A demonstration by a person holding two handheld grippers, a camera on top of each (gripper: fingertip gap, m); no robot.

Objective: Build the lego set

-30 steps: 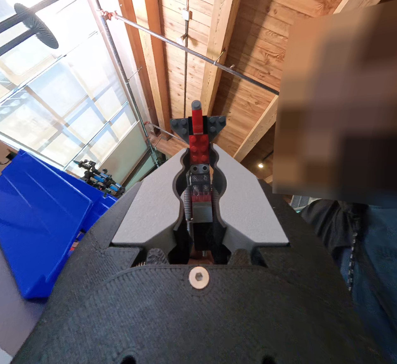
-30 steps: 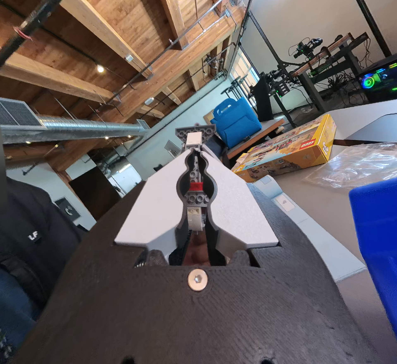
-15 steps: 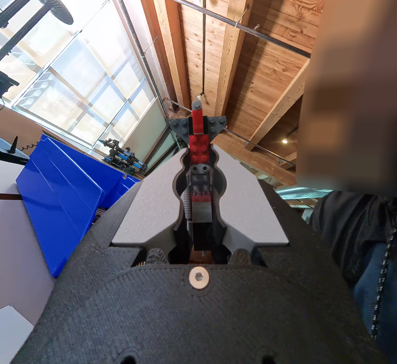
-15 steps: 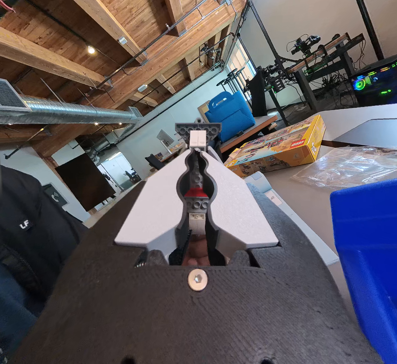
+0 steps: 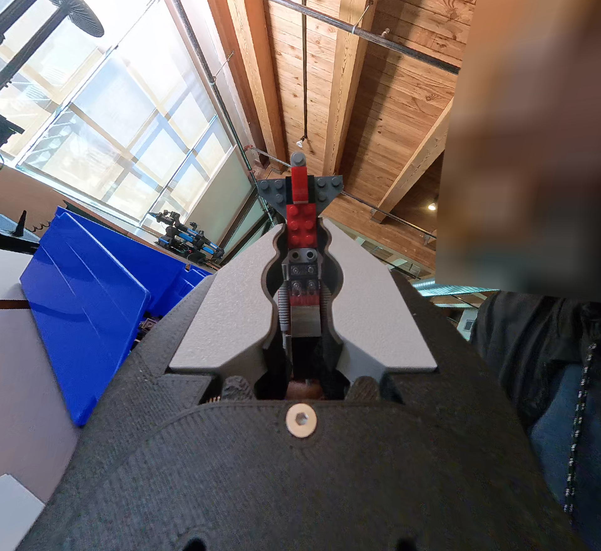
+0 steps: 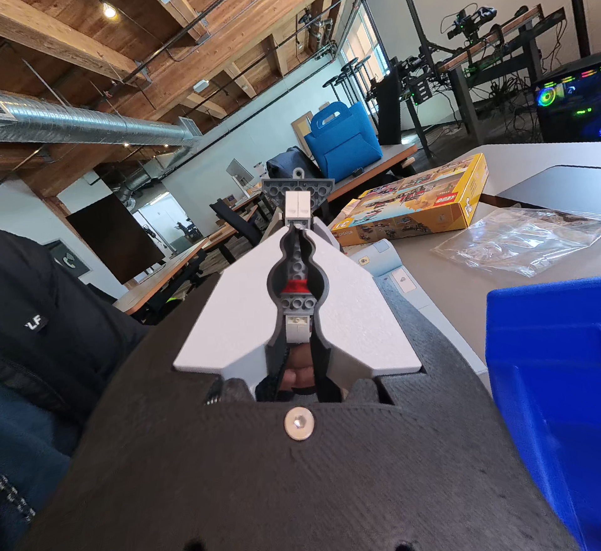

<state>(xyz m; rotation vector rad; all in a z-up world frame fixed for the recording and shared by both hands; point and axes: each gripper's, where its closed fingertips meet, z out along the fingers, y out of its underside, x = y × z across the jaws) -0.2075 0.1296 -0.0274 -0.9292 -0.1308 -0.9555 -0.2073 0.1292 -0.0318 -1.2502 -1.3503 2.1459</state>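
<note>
The grey table [image 6: 455,278] is the broadest thing in the right wrist view, and on it lie a yellow lego box [image 6: 413,203], a crumpled clear plastic bag [image 6: 520,242] just in front of the box, and the corner of a blue bin [image 6: 546,373] at the right edge. In the left wrist view another blue bin [image 5: 81,301] stands to the left, below big windows [image 5: 107,106], and a person's dark jacket [image 5: 527,347] fills the lower right. Both tools are tilted steeply upward, so wooden ceiling beams [image 5: 351,47] fill much of each view. The left gripper [image 5: 300,233] points up toward the ceiling, its grey fingers [image 5: 240,308] pressed in from both sides on the lego model [image 5: 300,226]; the model lies along the slot between them, red studded plate facing the camera, with dark grey wing plates and a small grey knob sticking out past the tips. The right gripper [image 6: 297,229] is raised at a shallower angle toward the room and is likewise clamped on a lego assembly [image 6: 297,203]; here the underside shows, with grey tubes, a red band in the slot and two white bricks beyond the tips. Whether both tools hold one and the same build cannot be told.
</note>
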